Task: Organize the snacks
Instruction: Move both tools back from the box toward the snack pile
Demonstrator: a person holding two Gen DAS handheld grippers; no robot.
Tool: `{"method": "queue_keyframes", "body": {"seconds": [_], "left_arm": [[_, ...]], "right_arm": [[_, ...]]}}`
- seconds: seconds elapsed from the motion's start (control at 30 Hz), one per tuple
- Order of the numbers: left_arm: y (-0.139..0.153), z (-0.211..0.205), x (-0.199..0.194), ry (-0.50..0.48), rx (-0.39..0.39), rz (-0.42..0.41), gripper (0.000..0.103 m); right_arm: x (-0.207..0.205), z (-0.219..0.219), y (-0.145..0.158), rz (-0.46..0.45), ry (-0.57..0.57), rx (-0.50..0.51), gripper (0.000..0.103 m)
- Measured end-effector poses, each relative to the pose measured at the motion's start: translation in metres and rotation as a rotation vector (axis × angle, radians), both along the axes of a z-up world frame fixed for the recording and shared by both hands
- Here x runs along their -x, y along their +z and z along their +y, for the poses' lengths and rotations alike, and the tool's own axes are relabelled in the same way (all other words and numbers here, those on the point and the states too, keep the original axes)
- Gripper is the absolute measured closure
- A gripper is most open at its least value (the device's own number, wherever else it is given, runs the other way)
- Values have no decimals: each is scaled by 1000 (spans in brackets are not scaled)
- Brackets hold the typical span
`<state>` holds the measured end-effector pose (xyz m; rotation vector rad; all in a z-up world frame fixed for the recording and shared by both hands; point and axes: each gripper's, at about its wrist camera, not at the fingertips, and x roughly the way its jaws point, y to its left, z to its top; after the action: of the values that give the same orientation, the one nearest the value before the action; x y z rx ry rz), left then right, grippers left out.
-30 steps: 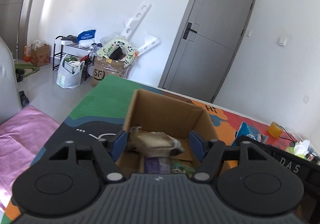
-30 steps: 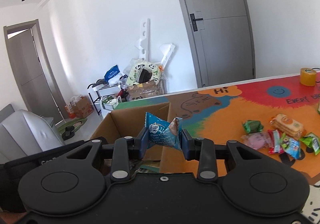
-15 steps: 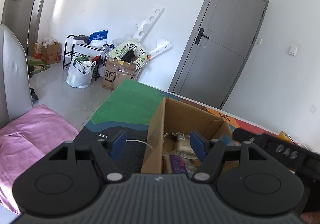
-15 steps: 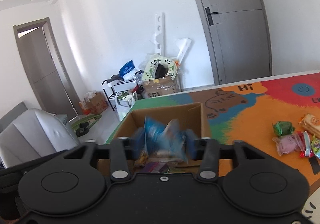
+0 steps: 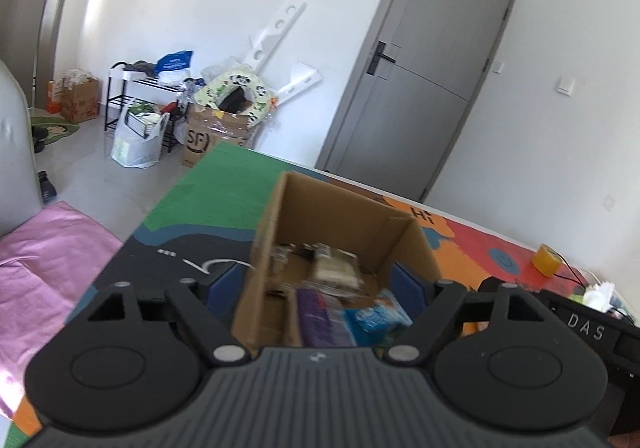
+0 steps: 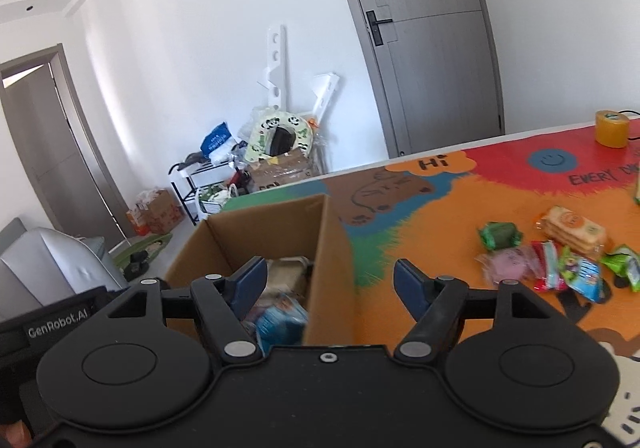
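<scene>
Left tongs (image 5: 316, 282): we see them spread wide with nothing between them, hanging over the near end of the cardboard box (image 5: 344, 215).
Right tongs (image 6: 330, 280): spread wide too and empty; the box's right wall stands between the two blue pads (image 6: 250, 282).
Box: open at the top, standing on the counter (image 6: 432, 215), which is covered by a bright printed mat with green, orange and red patches.
Inside the box: we make out a blue packet (image 5: 378, 318) at the near end, a purple packet (image 5: 318, 314) just beside it, and a pale wrapped cake (image 5: 334, 272) farther in. The contents are blurred, so we cannot name more.
Blue packet from the right side: it lies low in the box (image 6: 280, 322), just beside the left pad of the right tongs.
Loose snacks: a cluster lies on the orange part of the mat, well apart from the box. We count a green candy (image 6: 500, 236), a pink packet (image 6: 510, 264), a pack of biscuits (image 6: 572, 234) and a striped packet (image 6: 580, 274), lying close together and partly overlapping.
Far end of the counter: a yellow roll of tape (image 6: 611, 128) stands on the red patch.
Beyond the counter: a grey door (image 5: 416, 87) and a heap of bags and boxes against the white wall.
</scene>
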<state>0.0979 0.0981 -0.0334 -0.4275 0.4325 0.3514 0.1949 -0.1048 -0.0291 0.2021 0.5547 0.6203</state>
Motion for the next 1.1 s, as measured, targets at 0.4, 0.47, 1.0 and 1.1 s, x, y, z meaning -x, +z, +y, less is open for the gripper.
{"method": "queue_keyframes", "body": {"seconds": [0.4,0.47,1.0,1.1], "left_arm": [[7,-36,-9,-21,-60,1,12],[7,-44,-12,-44,-65,5,12],[0,-121,-45,-223,-85,21,12],[-1,-132,-50,-242,-87,18,12]], "right_arm": [[-3,-50,-13,48,-63,-4,33],[-2,-58,-13,48,-70,-8,32],[-7,-137,-25,70,-197,-12,27],[-10,-150,-29,78,-221,-12,27]]}}
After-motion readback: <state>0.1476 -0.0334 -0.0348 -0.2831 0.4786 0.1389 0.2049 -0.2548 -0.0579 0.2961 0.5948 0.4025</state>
